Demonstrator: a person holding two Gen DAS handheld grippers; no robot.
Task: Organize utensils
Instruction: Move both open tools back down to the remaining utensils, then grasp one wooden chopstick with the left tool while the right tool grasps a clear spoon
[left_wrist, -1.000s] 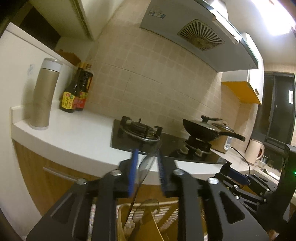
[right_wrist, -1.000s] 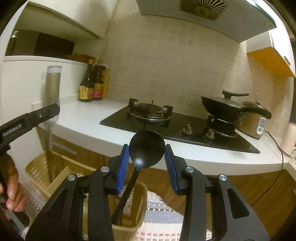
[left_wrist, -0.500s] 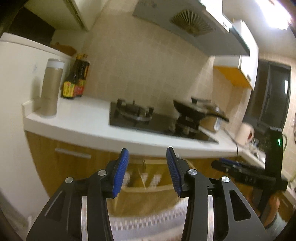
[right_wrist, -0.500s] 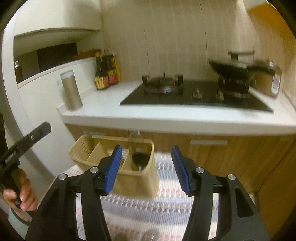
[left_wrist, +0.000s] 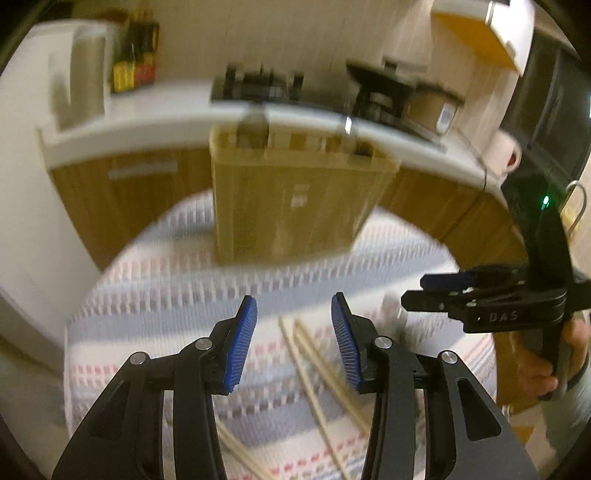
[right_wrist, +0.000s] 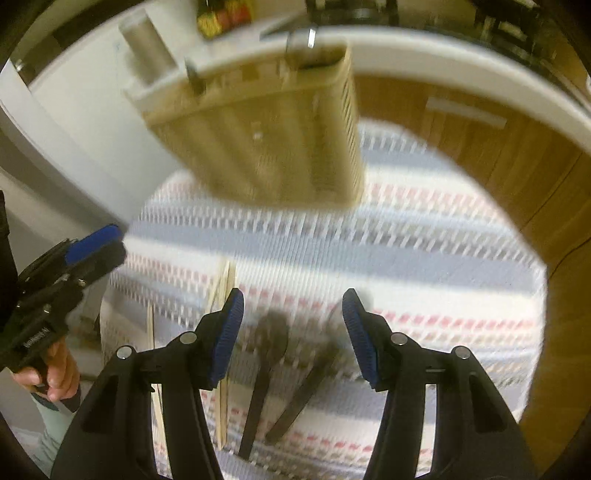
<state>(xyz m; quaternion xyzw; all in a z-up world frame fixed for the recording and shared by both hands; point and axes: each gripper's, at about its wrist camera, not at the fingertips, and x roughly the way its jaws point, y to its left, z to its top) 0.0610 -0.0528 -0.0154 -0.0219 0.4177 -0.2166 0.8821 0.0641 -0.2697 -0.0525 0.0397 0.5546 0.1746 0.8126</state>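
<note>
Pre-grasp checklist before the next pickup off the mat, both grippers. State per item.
1. Left gripper empty: ok, nothing between its blue pads, jaws apart.
2. Right gripper empty: ok, jaws apart, nothing held.
3. Left target in line: ok, the chopsticks lie on the striped mat below and ahead of its jaws.
4. Right target in line: ok, two dark spoons lie side by side on the mat under its jaws; which it takes first, cannot tell.
5. Utensil holder upright at the mat's far edge: ok, handles already stand in it.
6. Free slot in the holder: cannot tell, motion blur.
</note>
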